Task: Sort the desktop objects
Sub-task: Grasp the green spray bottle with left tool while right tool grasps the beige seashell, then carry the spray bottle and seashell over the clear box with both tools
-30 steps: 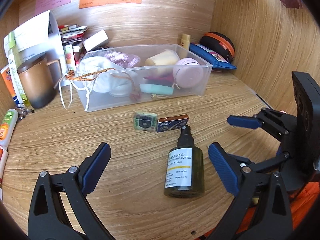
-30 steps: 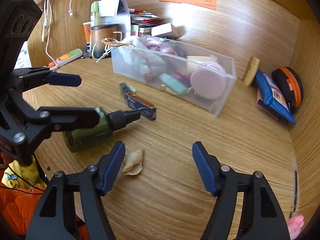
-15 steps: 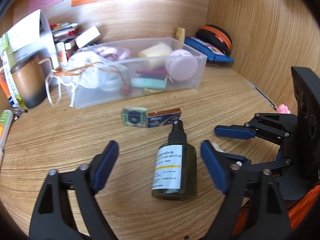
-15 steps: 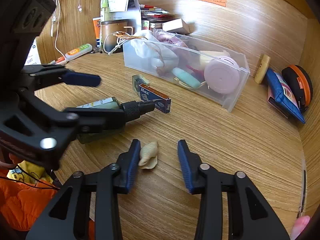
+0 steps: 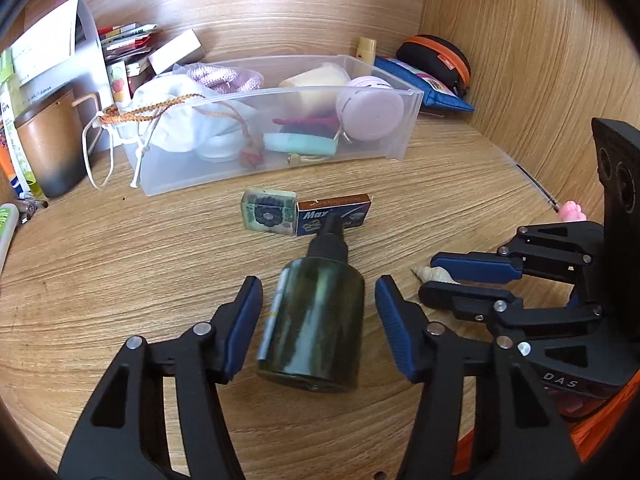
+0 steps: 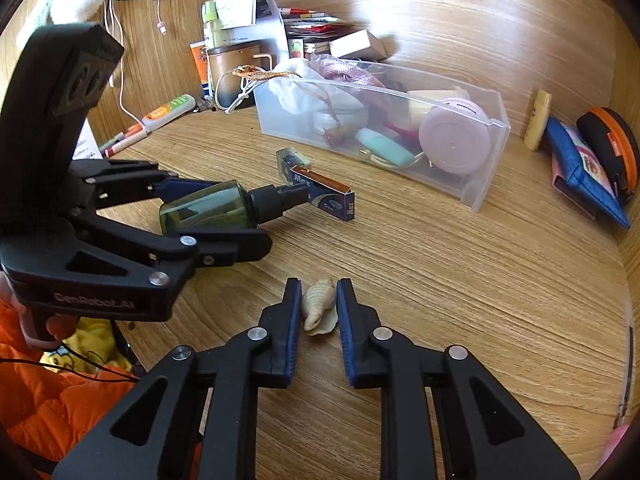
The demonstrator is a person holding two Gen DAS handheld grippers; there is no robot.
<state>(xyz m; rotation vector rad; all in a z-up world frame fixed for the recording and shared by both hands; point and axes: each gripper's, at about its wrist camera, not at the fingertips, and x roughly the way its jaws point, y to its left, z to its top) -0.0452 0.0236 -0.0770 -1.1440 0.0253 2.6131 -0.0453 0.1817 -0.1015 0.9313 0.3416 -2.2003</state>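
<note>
A dark green spray bottle [image 5: 316,316] lies on the wooden desk between the pads of my left gripper [image 5: 318,316], which is open, with gaps on both sides. The bottle also shows in the right wrist view [image 6: 208,210]. My right gripper [image 6: 319,304] is shut on a pale seashell [image 6: 318,306] that rests on the desk. The shell's tip shows in the left wrist view [image 5: 434,274]. A blue Max staple box [image 5: 334,216] and a small green block [image 5: 268,216] lie beyond the bottle's nozzle.
A clear plastic bin [image 5: 394,136] with a white pouch, a pink jar and several small items stands at the back. A brown mug [image 5: 50,148] stands at left. Blue and orange pouches [image 6: 588,168] lie at right. Wooden walls enclose the desk.
My left gripper moved forward around the bottle and narrowed; the bottle has rolled so its label faces left. My right gripper closed from wide open onto the seashell.
</note>
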